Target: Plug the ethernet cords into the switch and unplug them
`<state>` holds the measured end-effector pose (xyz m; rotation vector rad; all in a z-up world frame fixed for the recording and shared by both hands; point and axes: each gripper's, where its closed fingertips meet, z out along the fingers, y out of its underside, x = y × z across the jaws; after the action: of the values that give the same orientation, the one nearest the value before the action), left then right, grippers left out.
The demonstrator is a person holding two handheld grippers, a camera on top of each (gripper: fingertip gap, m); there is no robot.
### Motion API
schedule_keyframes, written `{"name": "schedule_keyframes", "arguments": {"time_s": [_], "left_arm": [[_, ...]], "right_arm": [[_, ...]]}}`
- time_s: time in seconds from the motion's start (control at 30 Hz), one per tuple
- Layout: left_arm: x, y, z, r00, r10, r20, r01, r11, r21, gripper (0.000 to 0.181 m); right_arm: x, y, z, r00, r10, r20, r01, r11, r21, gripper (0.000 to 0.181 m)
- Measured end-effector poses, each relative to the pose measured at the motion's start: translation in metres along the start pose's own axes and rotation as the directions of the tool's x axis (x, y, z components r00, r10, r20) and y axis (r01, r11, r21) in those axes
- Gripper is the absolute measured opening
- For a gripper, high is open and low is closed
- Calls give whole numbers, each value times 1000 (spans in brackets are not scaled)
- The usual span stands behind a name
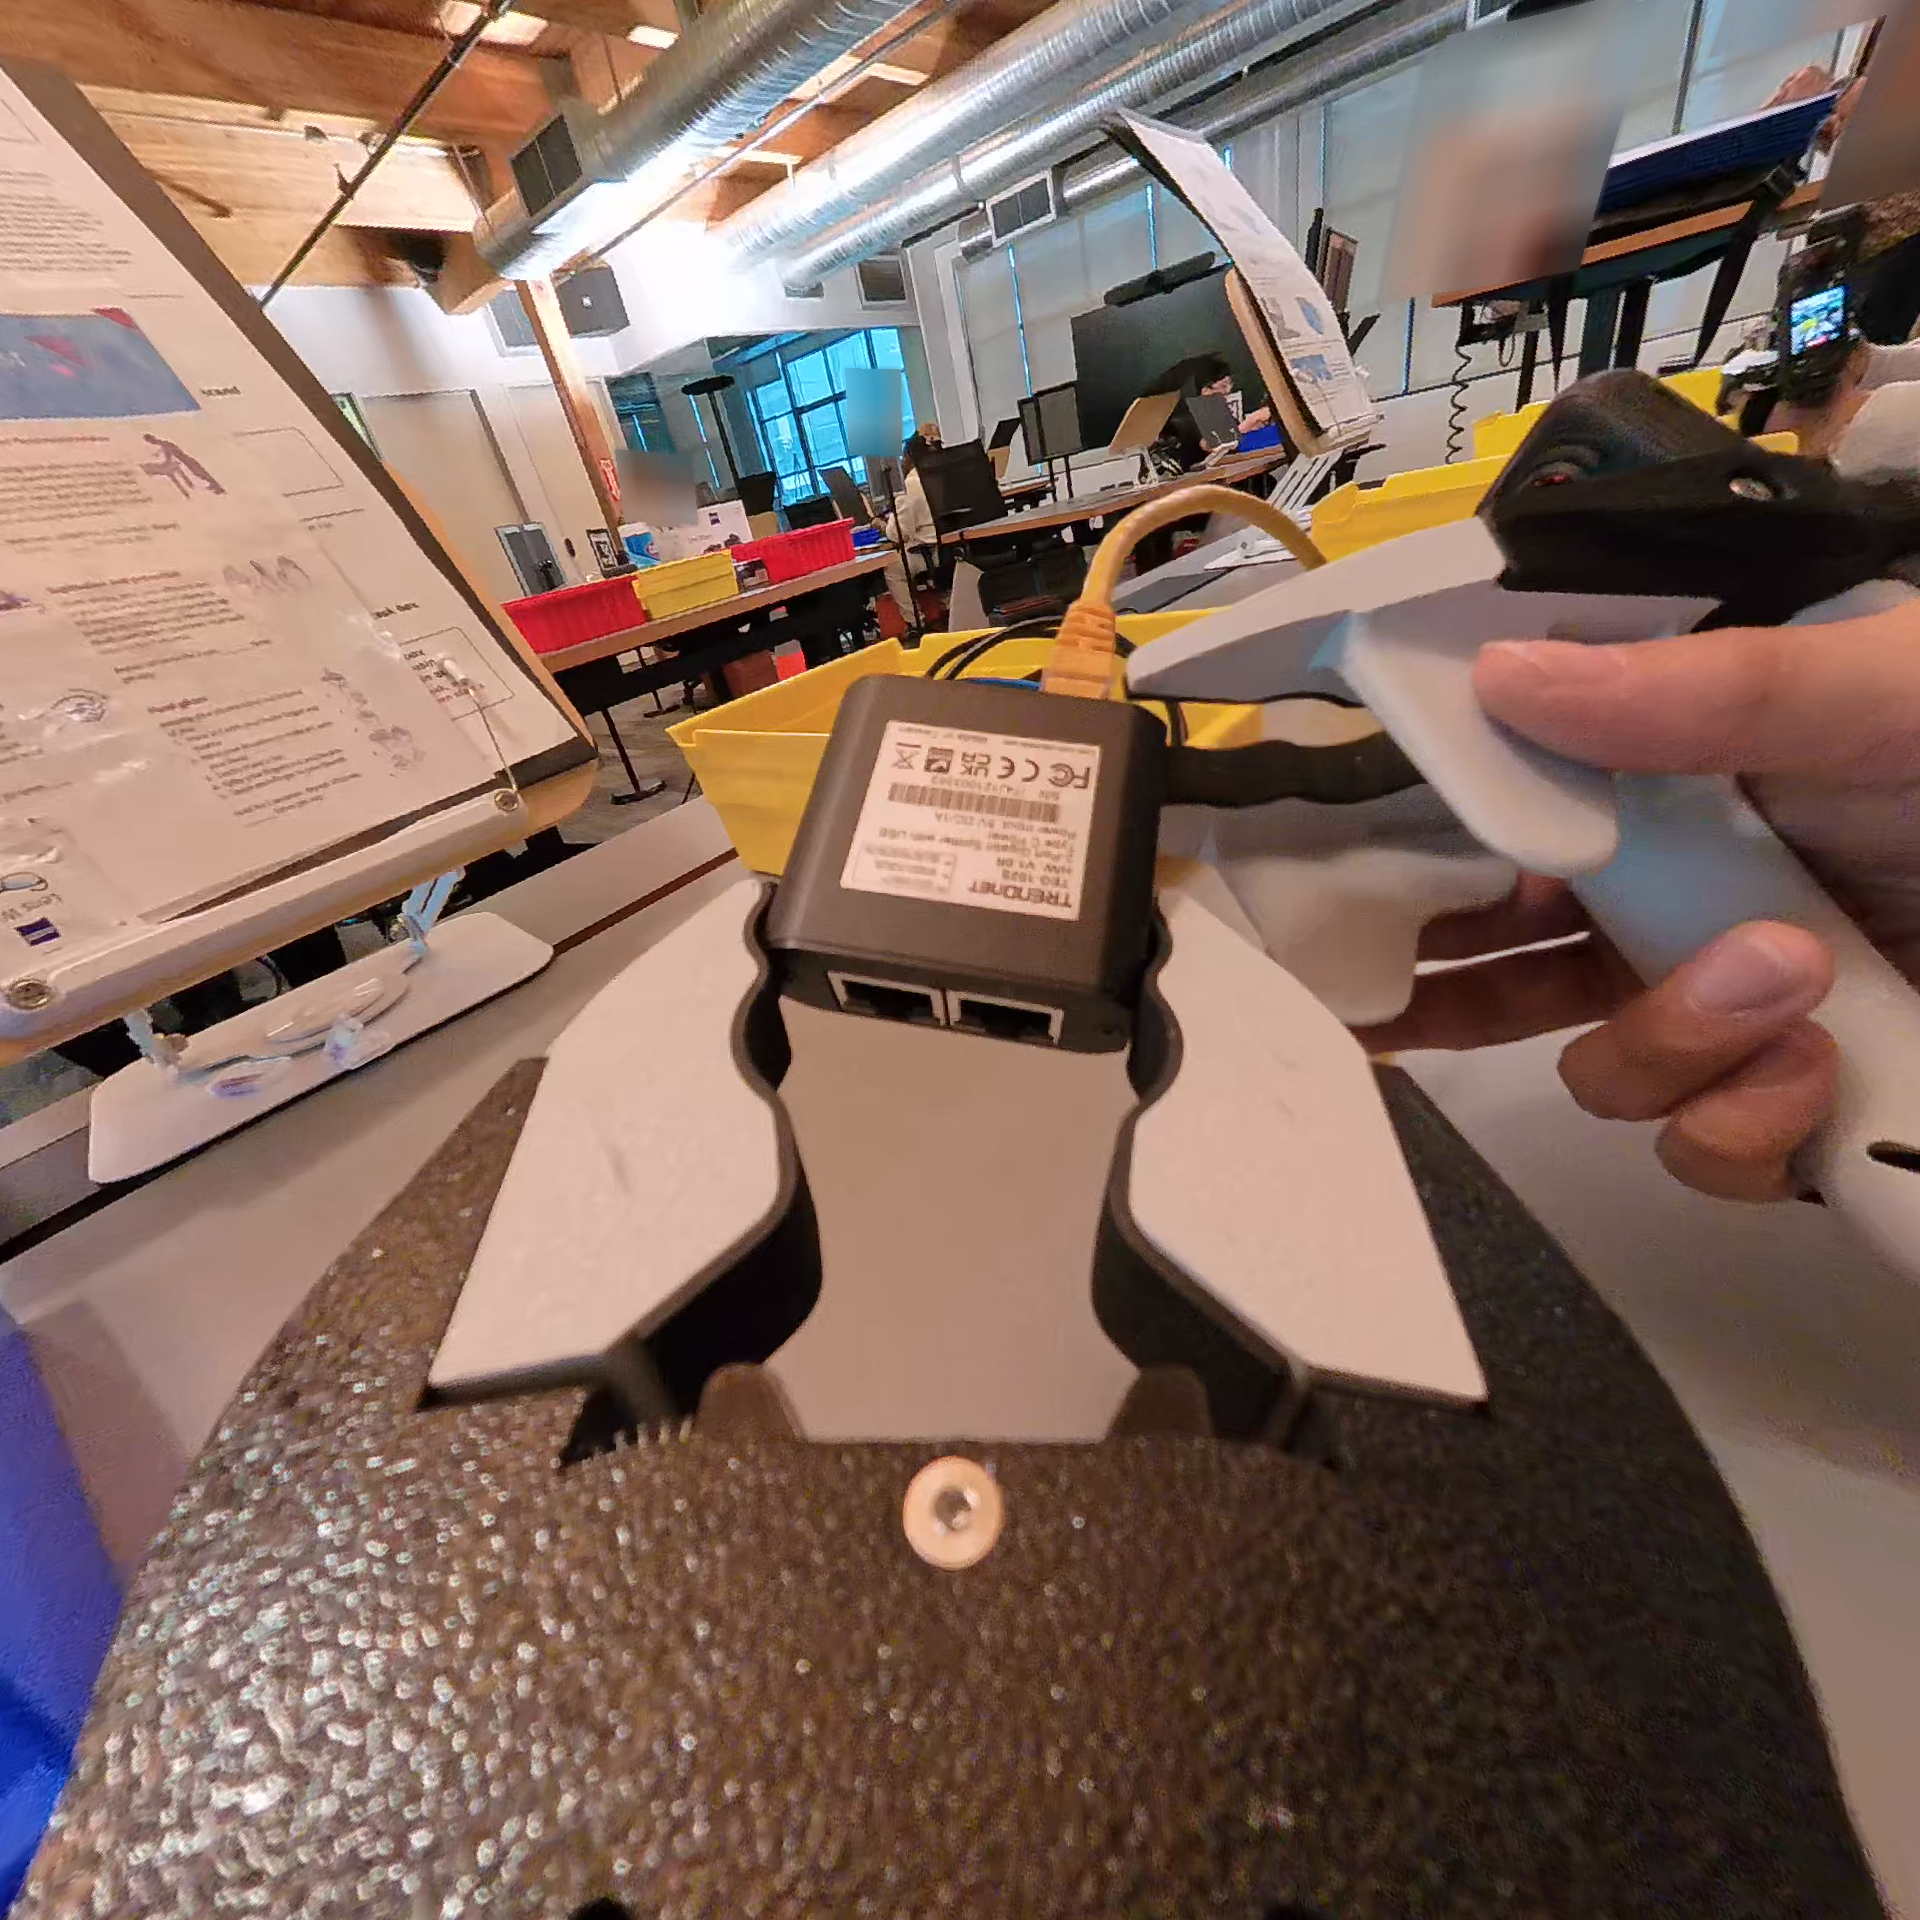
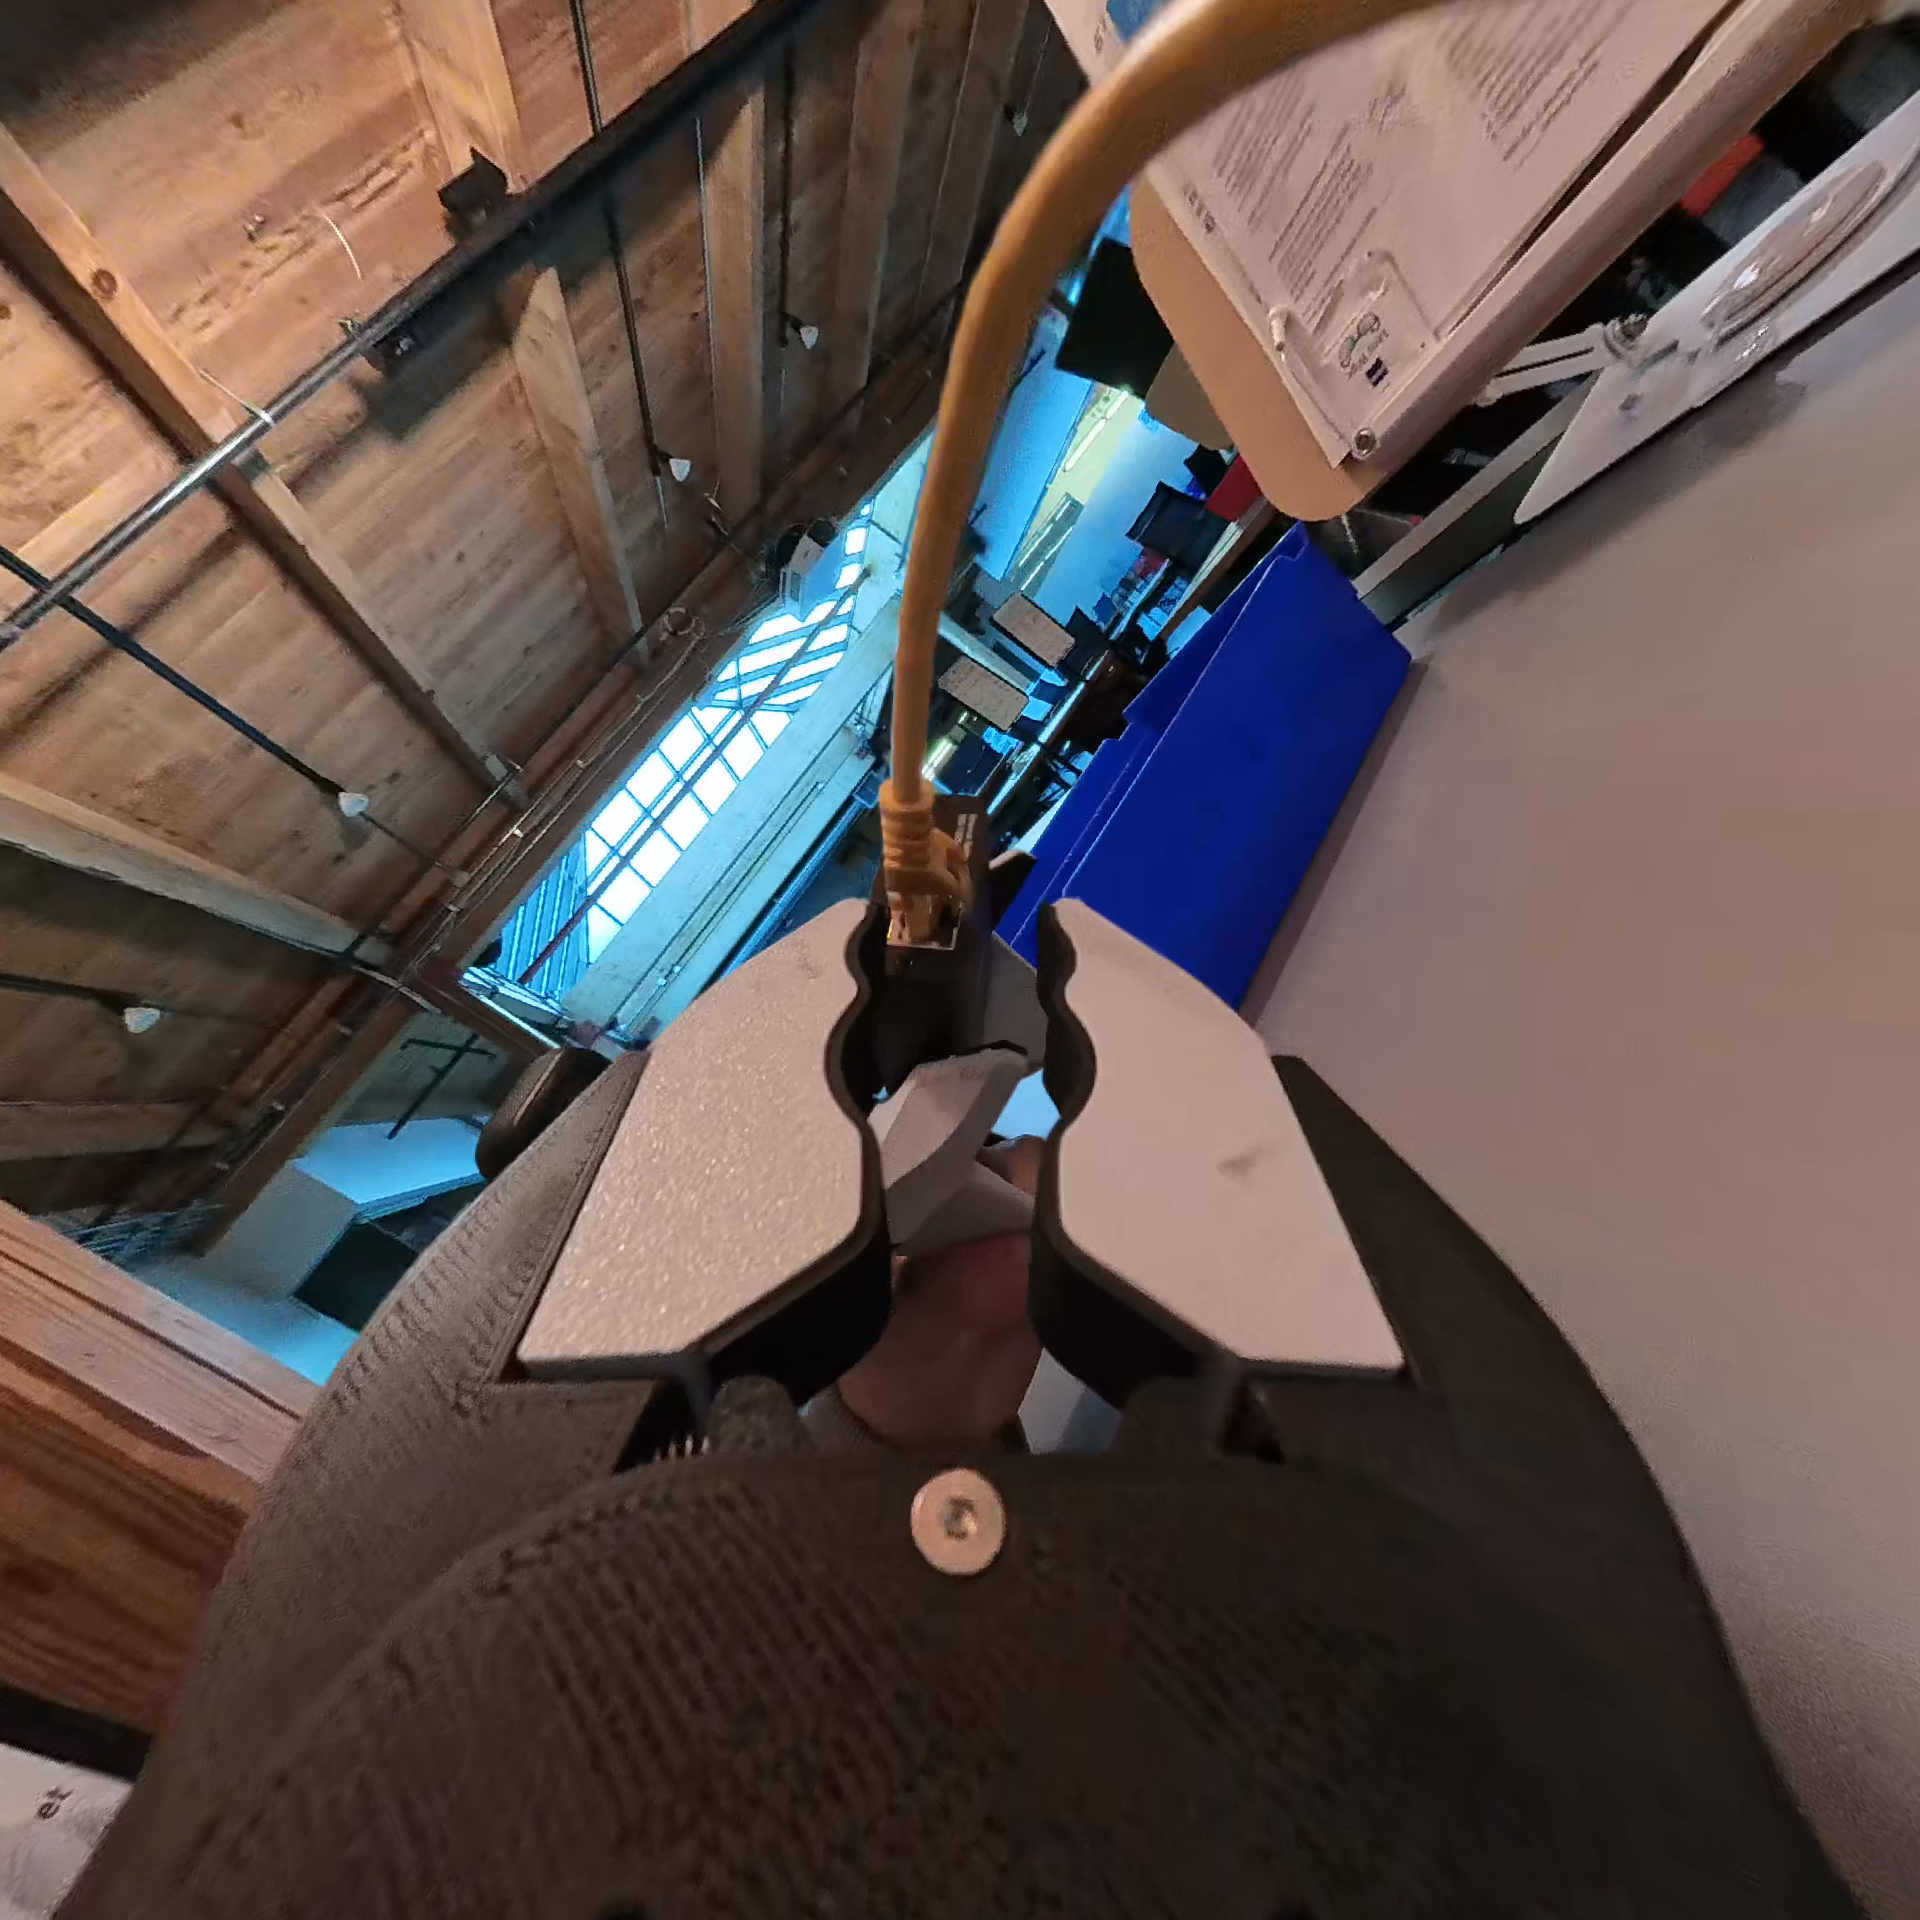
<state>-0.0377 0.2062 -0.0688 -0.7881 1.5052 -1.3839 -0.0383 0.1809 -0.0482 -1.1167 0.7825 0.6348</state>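
My left gripper [image 1: 961, 935] is shut on the black switch [image 1: 966, 831] and holds it above the table, label side up. Two empty ports [image 1: 945, 1013] face the camera. An orange ethernet cord [image 1: 1132, 520] is plugged into the switch's far side, its plug [image 1: 1086, 644] upright. My right gripper [image 1: 1247, 644], held by a hand [image 1: 1714, 727], reaches in from the right with its fingertips at that plug. In the right wrist view, the right gripper [image 2: 951, 935] is open, its fingers either side of the plug [image 2: 920, 883] and the switch's end [image 2: 914, 997]. The cord [image 2: 935, 520] arcs up and away.
A yellow bin [image 1: 769, 769] stands just behind the switch. An instruction board on a stand [image 1: 260, 644] is at the left, and also shows in the right wrist view [image 2: 1351, 208]. A blue bin [image 2: 1226, 810] sits on the grey table [image 1: 1558, 1403]. The tips of both grippers are at nearly the same place.
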Motion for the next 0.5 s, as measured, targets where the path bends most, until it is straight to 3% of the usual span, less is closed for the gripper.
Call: {"name": "schedule_keyframes", "arguments": {"time_s": [0.13, 0.2, 0.5], "left_arm": [[3, 0, 1, 1000, 10, -9, -10, 1000, -5, 64], [5, 2, 2, 1000, 24, -7, -25, 1000, -18, 64], [7, 5, 4, 999, 40, -3, -41, 999, -35, 64]], "right_arm": [[2, 3, 2, 1000, 5, -3, -5, 1000, -5, 29], [0, 1, 1, 1000, -5, 6, 5, 1000, 13, 15], [2, 1, 1, 999, 30, 24, -31, 998, 55, 14]]}}
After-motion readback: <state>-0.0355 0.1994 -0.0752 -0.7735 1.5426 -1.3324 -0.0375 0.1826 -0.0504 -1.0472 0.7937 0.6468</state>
